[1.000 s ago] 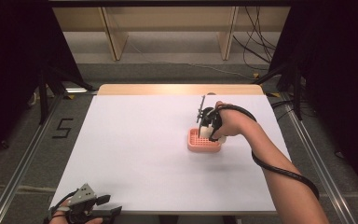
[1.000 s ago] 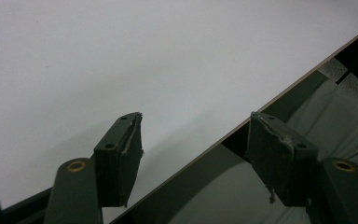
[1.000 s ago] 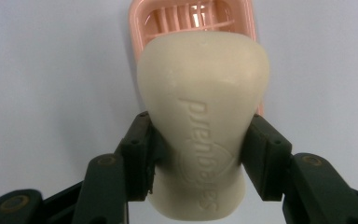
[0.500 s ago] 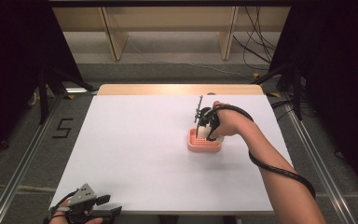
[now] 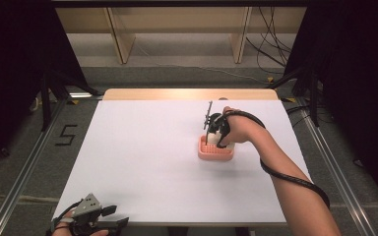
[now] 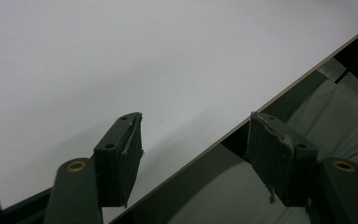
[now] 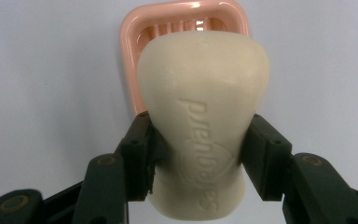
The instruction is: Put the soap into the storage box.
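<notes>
The right gripper [image 7: 198, 154] clamps a cream soap bar [image 7: 204, 121] directly over the pink soap dish [image 7: 129, 42], toward the table's right edge. Lower it level and centred, releasing only once it rests on the slats.

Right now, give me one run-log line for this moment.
right gripper: shut on cream soap bar | over pink slatted soap dish | left gripper: open, at table edge
</notes>
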`<state>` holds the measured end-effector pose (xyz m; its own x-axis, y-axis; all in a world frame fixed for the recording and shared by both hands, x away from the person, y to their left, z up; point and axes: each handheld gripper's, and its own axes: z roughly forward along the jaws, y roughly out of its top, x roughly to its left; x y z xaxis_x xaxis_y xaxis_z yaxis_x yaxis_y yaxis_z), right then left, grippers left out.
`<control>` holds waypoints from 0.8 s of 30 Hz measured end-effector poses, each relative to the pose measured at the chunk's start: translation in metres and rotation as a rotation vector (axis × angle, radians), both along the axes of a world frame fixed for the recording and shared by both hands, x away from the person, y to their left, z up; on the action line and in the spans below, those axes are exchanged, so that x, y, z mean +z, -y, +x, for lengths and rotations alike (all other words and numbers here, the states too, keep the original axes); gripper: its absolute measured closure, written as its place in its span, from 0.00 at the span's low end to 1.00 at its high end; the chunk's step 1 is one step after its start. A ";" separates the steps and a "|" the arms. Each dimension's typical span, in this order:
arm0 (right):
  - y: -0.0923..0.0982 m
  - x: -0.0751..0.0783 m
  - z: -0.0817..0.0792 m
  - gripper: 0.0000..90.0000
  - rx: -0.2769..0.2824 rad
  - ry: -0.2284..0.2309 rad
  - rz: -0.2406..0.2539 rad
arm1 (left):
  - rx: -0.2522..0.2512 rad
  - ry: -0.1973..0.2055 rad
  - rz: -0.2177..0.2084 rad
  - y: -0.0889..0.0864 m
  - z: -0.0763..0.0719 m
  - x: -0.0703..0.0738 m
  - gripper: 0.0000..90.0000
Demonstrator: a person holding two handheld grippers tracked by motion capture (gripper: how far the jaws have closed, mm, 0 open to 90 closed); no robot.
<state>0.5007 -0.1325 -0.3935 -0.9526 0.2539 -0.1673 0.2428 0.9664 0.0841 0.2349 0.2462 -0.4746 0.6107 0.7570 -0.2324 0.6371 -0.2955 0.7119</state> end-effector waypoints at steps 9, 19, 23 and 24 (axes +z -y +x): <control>-0.003 -0.004 0.002 0.56 -0.009 -0.009 0.002 | 0.002 0.001 0.001 0.000 0.000 0.000 0.39; -0.002 -0.008 0.004 0.56 -0.038 -0.013 0.007 | -0.001 0.002 0.013 -0.001 0.000 0.000 0.39; -0.001 -0.011 0.007 0.56 -0.011 -0.015 0.009 | 0.007 -0.006 -0.008 0.001 0.000 0.000 0.39; -0.002 -0.011 0.007 0.56 -0.015 -0.020 0.012 | 0.016 0.005 0.005 0.001 0.000 -0.001 0.39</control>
<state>0.5075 -0.1309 -0.4043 -0.9518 0.2703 -0.1452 0.2594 0.9616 0.0902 0.2349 0.2454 -0.4757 0.5995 0.7679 -0.2258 0.6385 -0.2886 0.7135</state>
